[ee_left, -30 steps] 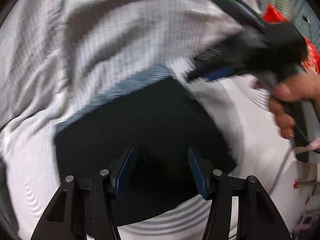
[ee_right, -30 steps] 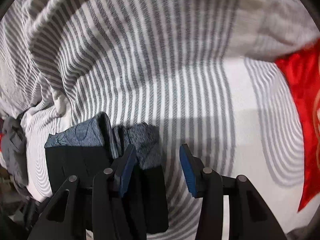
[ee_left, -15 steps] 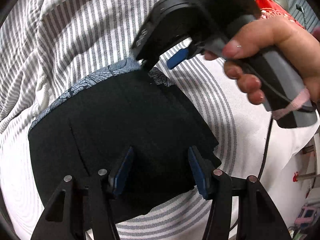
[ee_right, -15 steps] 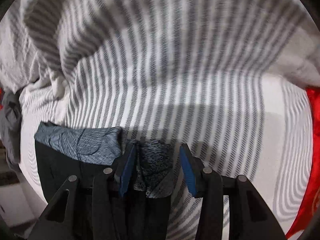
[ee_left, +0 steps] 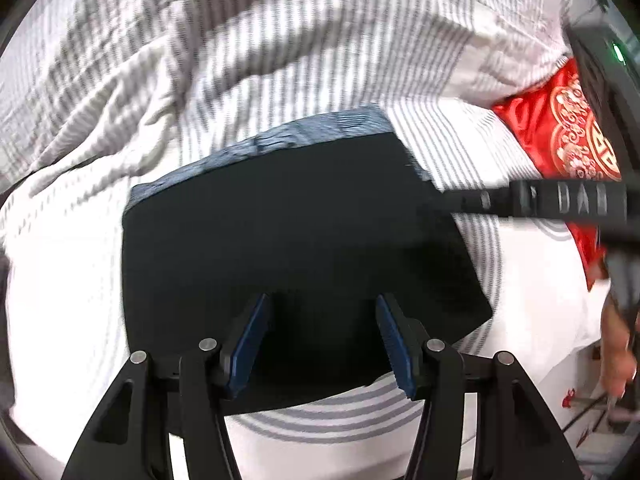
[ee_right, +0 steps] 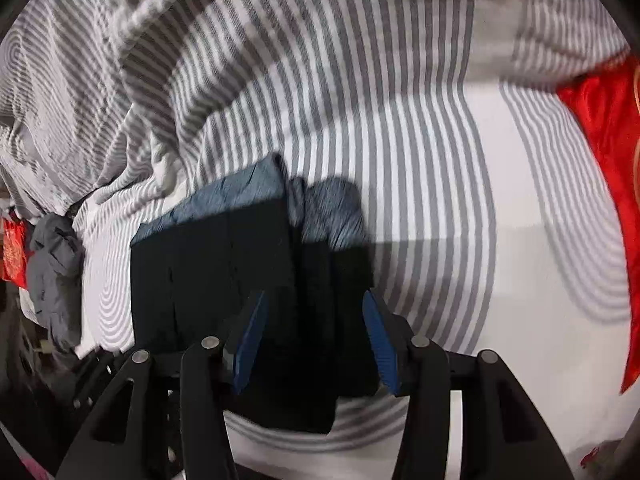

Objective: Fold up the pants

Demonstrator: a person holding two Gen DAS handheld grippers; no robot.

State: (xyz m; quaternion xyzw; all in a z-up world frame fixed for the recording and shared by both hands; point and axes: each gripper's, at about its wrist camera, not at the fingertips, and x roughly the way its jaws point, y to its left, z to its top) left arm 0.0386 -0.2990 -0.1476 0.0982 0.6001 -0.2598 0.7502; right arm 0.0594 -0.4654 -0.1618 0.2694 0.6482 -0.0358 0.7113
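The black pants (ee_left: pixel 288 232) lie folded into a compact rectangle on the striped bedsheet (ee_left: pixel 280 60), with a blue-grey waistband (ee_left: pixel 320 130) along the far edge. My left gripper (ee_left: pixel 322 340) is open over the near edge of the pants and holds nothing. In the right wrist view the pants (ee_right: pixel 224 272) lie at lower left, with a smaller folded flap (ee_right: pixel 336 220) beside them. My right gripper (ee_right: pixel 314 340) is open above that flap. The right gripper's body (ee_left: pixel 560 200) also shows at the right of the left wrist view, at the pants' right corner.
A red cushion with gold print (ee_left: pixel 568 136) lies at the right, also seen in the right wrist view (ee_right: pixel 604 128). A grey crumpled garment (ee_right: pixel 56 264) lies at the bed's left edge. The striped duvet (ee_right: pixel 100 60) is bunched behind the pants.
The right gripper has pulled back from over the waistband to the pants' right side. The left gripper has drawn back a little. Both stayed open.
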